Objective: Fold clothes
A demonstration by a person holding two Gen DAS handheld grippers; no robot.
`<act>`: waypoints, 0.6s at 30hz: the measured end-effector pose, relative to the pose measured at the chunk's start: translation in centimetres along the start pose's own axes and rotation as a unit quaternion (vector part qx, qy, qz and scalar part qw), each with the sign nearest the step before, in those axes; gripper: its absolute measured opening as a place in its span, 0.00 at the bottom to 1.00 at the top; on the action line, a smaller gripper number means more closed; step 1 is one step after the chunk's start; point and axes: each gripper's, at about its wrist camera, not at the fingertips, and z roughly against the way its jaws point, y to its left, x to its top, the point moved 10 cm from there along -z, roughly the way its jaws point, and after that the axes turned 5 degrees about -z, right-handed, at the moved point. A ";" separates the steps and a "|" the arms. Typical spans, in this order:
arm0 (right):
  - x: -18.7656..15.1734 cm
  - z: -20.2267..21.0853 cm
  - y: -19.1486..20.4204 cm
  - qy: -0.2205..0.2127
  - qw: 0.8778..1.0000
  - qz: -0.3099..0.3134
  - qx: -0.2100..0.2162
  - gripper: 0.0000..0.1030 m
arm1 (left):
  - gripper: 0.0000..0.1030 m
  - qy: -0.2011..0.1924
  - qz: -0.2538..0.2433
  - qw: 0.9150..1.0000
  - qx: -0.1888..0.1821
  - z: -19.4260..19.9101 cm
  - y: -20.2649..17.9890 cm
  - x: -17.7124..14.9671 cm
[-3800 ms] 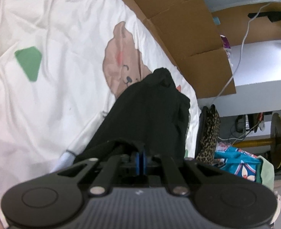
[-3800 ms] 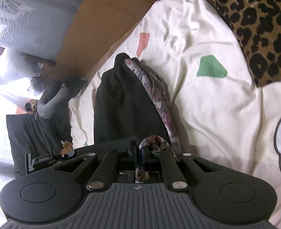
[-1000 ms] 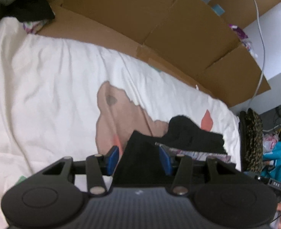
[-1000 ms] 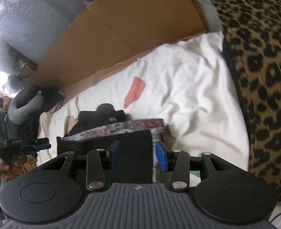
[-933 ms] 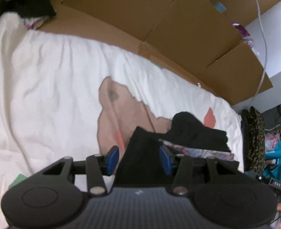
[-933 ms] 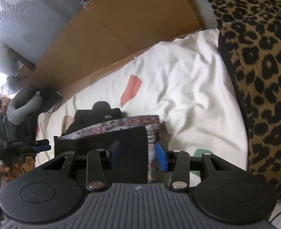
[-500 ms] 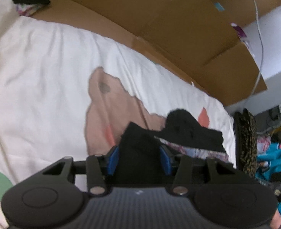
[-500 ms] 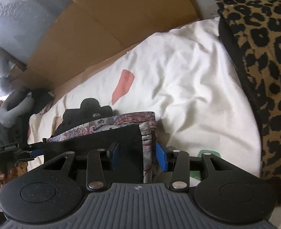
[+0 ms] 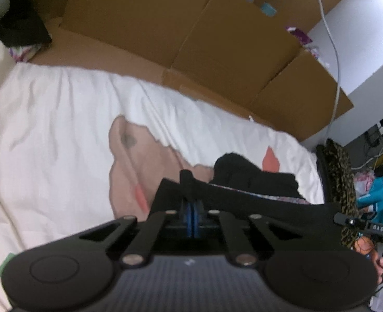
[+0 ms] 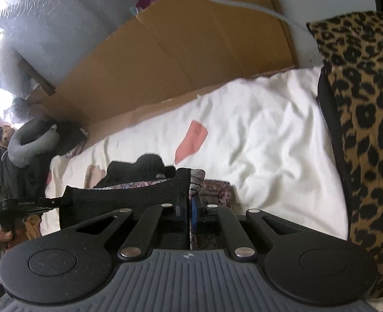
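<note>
A black garment [image 9: 243,200] with a purple-grey patterned inner side lies partly folded on the white printed bedsheet [image 9: 61,130]. Its near edge is lifted and stretched between both grippers. My left gripper [image 9: 191,214] has its jaws closing, the blue pads pinching the black edge at the left corner. My right gripper [image 10: 189,208] is closing too, pads pressed on the garment [image 10: 129,197] at its right corner, where the patterned side shows. Each view catches the other gripper at its side edge, held by a hand.
Brown cardboard [image 9: 217,39] lines the far side of the bed. A leopard-print cushion [image 10: 368,130] borders the sheet on the right. A grey neck pillow [image 10: 27,145] and dark items lie at the far left corner. Teal fabric [image 9: 378,192] lies beyond the bed.
Both grippers went from open around the garment's near edge to shut on it. The edge now stands lifted and pulled taut between them.
</note>
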 end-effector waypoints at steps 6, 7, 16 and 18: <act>0.0 -2.6 -1.6 0.004 0.999 -0.021 -0.027 0.02 | 0.02 0.014 0.003 0.999 0.037 -2.0 1.2 -0.2; -0.2 -3.0 -1.7 0.006 0.999 -0.020 -0.030 0.02 | 0.02 0.017 0.007 0.999 0.041 -2.4 1.3 -0.5; -1.4 -5.9 -1.9 0.020 0.997 0.024 -0.071 0.37 | 0.16 0.030 -0.023 0.995 0.089 -4.3 1.4 -1.6; -1.5 -6.3 -1.9 0.021 0.996 0.031 -0.079 0.46 | 0.17 0.032 -0.026 0.995 0.091 -4.6 1.4 -1.8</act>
